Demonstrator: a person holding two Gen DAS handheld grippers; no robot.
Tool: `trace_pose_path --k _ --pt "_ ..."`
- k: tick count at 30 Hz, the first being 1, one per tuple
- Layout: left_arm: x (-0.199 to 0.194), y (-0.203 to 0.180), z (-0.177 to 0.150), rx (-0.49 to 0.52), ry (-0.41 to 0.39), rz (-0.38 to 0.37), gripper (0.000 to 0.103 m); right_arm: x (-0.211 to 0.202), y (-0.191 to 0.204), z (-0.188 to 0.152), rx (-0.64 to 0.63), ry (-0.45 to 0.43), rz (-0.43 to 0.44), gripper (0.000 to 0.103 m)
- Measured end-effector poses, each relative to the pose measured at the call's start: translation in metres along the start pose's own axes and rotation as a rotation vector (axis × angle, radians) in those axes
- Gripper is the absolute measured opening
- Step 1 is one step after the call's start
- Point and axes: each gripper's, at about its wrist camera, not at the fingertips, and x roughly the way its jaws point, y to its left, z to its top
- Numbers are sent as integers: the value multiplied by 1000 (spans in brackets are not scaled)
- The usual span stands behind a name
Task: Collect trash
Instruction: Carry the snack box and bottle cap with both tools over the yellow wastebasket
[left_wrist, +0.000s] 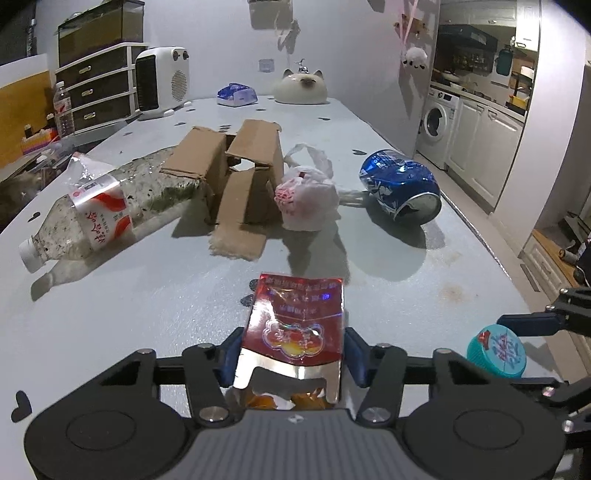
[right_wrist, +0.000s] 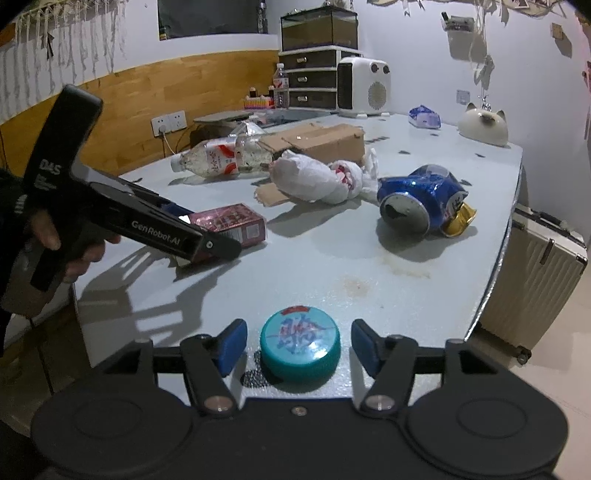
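On the table (right_wrist: 406, 295), the left gripper (left_wrist: 291, 354) is closed on the sides of a red carton (left_wrist: 295, 325), light and easy to crush, while the right gripper (right_wrist: 299, 345) stands open around a small, stiff teal lid (right_wrist: 300, 349), not touching it.

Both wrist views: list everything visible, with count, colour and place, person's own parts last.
Flattened red foil carton: one, red and silver, near table edge, between left fingers.
Teal round lid: one, teal, near edge, between right fingers, untouched.
Crushed blue can: one, blue, right side.
Gold can: one, gold, behind blue can.
White plastic bag: one, white-pink, centre.
Torn cardboard box: one, brown, centre.
Clear plastic bottle: one, clear, lying left.
White heater: one, far end.
Cat-shaped ornament: one, cream, far end.
Table: one, pale grey.
Left gripper: black, blue fingers.
Right gripper: same, open.
Hand: one, holding left gripper.
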Motion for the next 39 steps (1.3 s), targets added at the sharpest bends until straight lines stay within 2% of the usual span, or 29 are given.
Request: trace_pose_path --k 3,4,8,12,22,30,39 --pt "-3 -3 -2 -2 -8 -2 54 3 1 -1 6 8 -15 56" --pt "-4 -4 -3 -3 -13 -1 54 3 1 -1 10 7 -20 49" --pt "-12 -10 -6 -15 -42 8 52 0 -1 -1 45 5 -20 49" --pt "-27 -21 -6 -21 -107 4 52 -6 -4 -1 64 -13 -47 48" --pt "-59 -65 -3 -28 -190 30 52 -44 -25 -2 142 -104 -126 48" --pt "-69 -107 -3 -30 -204 31 52 -88 -47 -10 181 -178 -209 48" --pt "-61 -165 1 -23 -215 -30 52 -134 -76 -29 232 -230 -321 48"
